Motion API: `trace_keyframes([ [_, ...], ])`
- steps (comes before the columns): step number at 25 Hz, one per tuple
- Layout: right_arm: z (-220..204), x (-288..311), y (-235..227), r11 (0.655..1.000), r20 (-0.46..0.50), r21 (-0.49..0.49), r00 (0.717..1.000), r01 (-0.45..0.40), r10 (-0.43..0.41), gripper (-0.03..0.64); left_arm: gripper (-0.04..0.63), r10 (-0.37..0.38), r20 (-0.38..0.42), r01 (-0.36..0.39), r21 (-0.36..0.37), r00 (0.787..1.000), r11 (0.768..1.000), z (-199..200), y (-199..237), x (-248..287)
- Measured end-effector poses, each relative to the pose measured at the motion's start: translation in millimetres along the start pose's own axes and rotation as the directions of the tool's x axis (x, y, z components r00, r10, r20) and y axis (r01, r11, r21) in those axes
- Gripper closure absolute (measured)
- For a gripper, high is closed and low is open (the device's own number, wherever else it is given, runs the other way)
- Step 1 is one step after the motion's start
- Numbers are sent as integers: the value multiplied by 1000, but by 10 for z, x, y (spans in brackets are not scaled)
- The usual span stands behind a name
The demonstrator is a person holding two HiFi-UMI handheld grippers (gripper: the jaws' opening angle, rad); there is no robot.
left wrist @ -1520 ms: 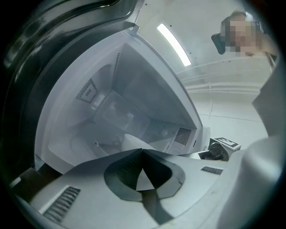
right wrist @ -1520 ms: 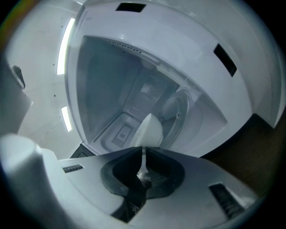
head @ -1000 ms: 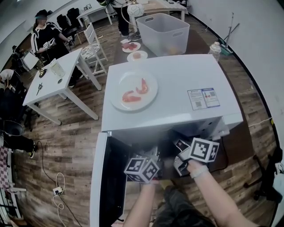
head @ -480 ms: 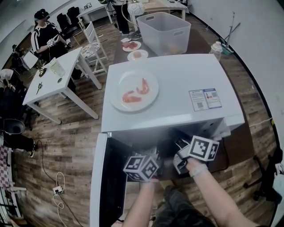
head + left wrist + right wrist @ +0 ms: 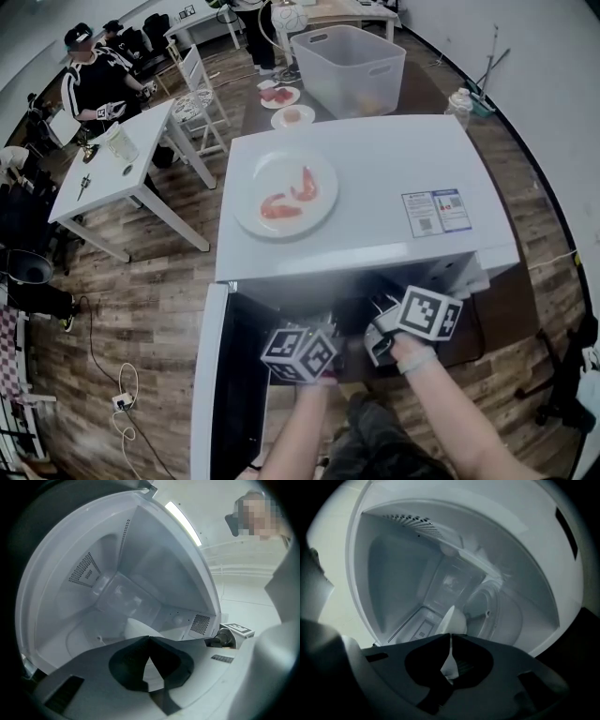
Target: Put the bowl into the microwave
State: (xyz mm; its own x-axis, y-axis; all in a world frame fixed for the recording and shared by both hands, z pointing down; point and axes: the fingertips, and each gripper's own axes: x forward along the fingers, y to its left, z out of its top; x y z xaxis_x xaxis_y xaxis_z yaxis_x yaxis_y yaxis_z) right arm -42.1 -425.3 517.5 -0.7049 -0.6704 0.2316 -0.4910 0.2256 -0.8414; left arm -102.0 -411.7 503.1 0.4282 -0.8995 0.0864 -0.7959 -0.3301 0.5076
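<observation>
We hold one white bowl (image 5: 453,619) inside the open microwave (image 5: 375,178) with two grippers, the left gripper (image 5: 149,640) and right gripper (image 5: 450,638) each clamped on its rim, and one plate (image 5: 272,169) lies atop the microwave.

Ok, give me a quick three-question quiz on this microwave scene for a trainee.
1. What sits on top of the microwave? A) plate of food B) mug C) kettle
2. True or false: its door is shut.
3. What do the left gripper and right gripper clamp?
Key: 1 A. 2 False, it is open. 3 The white bowl, by its rim, inside the cavity.
</observation>
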Motion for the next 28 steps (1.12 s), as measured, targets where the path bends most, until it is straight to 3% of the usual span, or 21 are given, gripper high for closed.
trace_keyframes([
  [11, -16, -15, 3, 1000, 22, -24, 1000, 9, -8, 600, 583, 6, -7, -6, 49, 1000, 999, -26, -33, -33],
  [28, -222, -290, 197, 974, -19, -220, 998, -60, 57, 618, 583, 20, -12, -19, 103, 1000, 994, -122, -228, -230],
])
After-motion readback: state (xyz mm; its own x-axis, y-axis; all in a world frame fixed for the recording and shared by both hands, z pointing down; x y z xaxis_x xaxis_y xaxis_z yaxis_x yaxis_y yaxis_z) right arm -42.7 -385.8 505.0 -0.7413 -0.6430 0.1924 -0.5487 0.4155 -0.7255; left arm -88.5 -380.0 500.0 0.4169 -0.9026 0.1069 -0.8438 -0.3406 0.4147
